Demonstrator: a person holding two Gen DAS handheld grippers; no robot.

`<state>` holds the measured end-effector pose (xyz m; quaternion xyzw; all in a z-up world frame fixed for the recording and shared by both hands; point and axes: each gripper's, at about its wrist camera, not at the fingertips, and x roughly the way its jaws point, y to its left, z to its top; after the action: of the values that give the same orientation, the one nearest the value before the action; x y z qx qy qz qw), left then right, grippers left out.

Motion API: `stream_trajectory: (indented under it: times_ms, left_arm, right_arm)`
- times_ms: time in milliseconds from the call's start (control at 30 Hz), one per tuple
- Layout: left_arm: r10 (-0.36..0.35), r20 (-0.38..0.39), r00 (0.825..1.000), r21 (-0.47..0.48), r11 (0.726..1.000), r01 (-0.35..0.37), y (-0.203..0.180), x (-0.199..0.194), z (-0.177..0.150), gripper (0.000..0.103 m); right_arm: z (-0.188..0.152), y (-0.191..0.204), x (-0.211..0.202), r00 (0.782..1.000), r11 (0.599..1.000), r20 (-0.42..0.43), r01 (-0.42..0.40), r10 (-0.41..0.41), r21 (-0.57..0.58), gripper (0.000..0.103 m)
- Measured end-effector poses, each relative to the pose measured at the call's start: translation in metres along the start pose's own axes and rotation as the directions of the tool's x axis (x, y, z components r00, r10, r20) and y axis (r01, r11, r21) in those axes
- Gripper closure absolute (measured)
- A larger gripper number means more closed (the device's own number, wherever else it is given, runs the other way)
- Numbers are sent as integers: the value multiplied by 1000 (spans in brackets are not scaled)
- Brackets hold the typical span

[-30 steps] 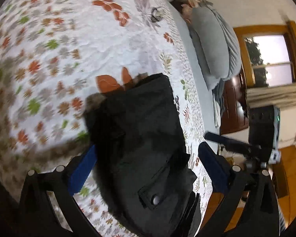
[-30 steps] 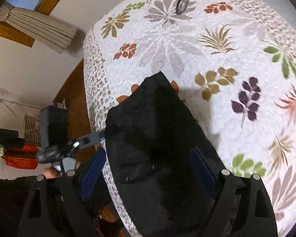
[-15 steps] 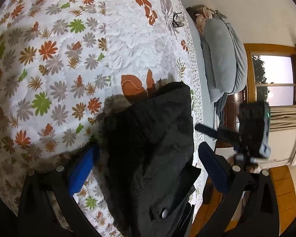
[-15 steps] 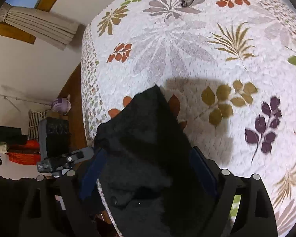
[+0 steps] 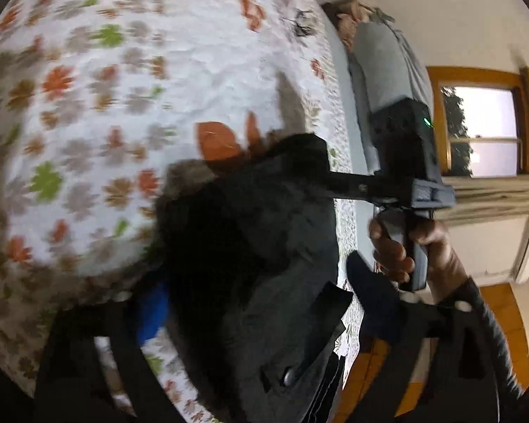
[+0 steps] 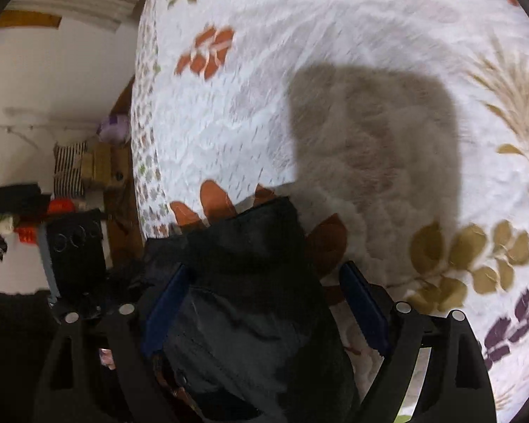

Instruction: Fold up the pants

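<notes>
Both our grippers — left gripper (image 5: 254, 303), right gripper (image 6: 264, 303) — are wide apart around the black pants (image 5: 264, 246); nothing pinches them, so the fold could flop open.

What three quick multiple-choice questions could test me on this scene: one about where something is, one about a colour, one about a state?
1. Where do the black fabric pants lie?
A. on the floral quilted bedspread, near its edge
B. on a wooden floor
C. over a chair

2. What colour are the pads on the right gripper?
A. red
B. blue
C. yellow

3. How do the jaws of the right gripper stand?
A. clamped shut on cloth
B. folded away
C. spread wide, pants between them

Answers: 1 A, flower-printed quilt shows around the pants. 2 B, both pads look dark blue. 3 C, the pads sit far apart on either side of the cloth.
</notes>
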<state>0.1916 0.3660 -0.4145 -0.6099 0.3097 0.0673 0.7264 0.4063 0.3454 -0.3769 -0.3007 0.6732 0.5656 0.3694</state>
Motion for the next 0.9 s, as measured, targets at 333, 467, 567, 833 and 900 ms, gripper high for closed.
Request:
stream_trajectory:
  times_ms: [333, 467, 567, 833, 900]
  left_arm:
    - [12, 11, 1000, -56, 998, -12, 11, -4, 1, 51]
    - [-13, 10, 1000, -43, 999, 14, 8, -6, 1, 67]
    - [-5, 28, 1000, 34, 999, 4, -9, -12, -6, 70]
    - [-4, 21, 1000, 180, 984, 1, -87, -38, -21, 73]
    - [5, 18, 1000, 244, 970, -9, -115, -45, -29, 73]
  right_arm:
    - [-4, 4, -14, 999, 999, 2, -33, 33, -1, 68]
    - [-14, 14, -32, 999, 1000, 38, -27, 27, -5, 72]
    - [-25, 20, -49, 998, 1000, 66, -17, 18, -10, 74]
    - [-76, 51, -115, 983, 1000, 183, 23, -21, -12, 75]
    - [-93, 61, -134, 975, 999, 219, 36, -33, -9, 75]
